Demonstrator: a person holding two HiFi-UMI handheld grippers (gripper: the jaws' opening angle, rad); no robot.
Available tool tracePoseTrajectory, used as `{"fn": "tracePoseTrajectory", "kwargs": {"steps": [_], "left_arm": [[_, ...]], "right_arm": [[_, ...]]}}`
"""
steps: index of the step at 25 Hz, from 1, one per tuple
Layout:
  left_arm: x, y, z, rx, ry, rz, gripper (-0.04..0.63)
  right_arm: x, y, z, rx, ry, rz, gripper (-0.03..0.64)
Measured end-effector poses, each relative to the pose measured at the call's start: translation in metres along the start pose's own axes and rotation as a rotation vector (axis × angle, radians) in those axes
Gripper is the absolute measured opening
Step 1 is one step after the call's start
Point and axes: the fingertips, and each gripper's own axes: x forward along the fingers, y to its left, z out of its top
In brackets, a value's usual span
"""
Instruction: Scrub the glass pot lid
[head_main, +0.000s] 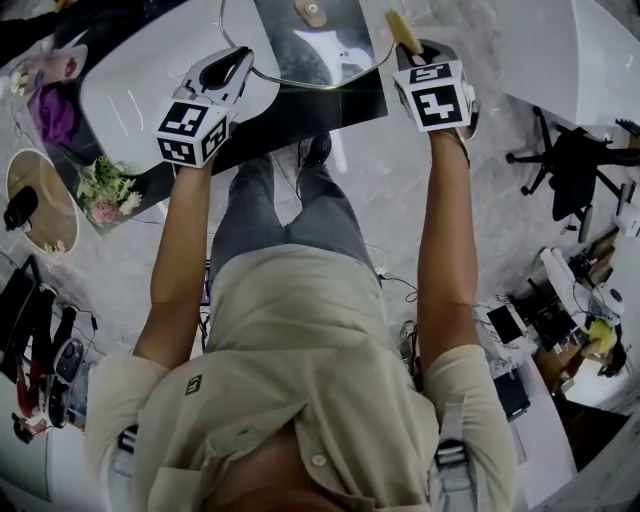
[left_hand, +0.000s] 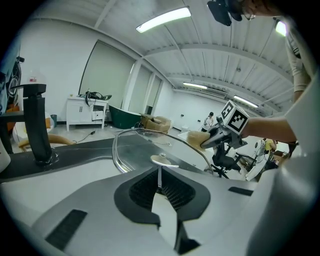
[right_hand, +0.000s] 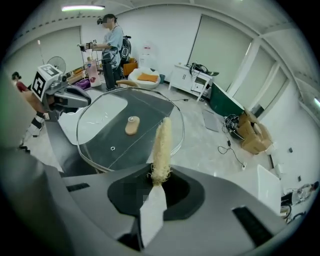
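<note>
Above the table's (head_main: 335, 108) near edge, both arms reach straight out. The left gripper (head_main: 243, 62) pinches the rim of the glass pot lid (head_main: 300, 50) and holds it up. The right gripper (head_main: 412, 47) squeezes a yellow scrubber (head_main: 403, 28) at the lid's other edge.

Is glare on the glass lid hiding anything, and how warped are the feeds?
Head view: glass lid shows a pale reflection, rim readable, corners dim. Left gripper view: strong fisheye bend, ceiling strip light blown out. Right gripper view: lid clear without heavy glare, scrubber sharp.
</note>
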Motion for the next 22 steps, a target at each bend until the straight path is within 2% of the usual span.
{"fn": "tracePoseTrajectory", "kwargs": {"steps": [9,13,15,19,22], "left_arm": [[0.001,0.001,0.001,-0.007,-0.005,0.001,0.017],[0.000,0.000,0.001,-0.013,-0.009,-0.005,0.017],[0.000,-0.001,0.001,-0.017,-0.012,-0.010,0.017],[0.002,0.001,-0.003,-0.026,-0.015,-0.021,0.017],[0.001,0.008,-0.005,-0.040,-0.024,-0.010,0.017]], "right_arm": [[0.003,0.007,0.007,-0.042,0.008,0.002,0.049],[0.009,0.030,0.020,-0.141,0.031,0.004,0.049],[0.016,0.060,0.032,-0.213,0.039,0.054,0.049],[0.029,0.154,0.067,-0.332,-0.016,0.236,0.049],[0.029,0.198,0.090,-0.351,-0.065,0.336,0.049]]}}
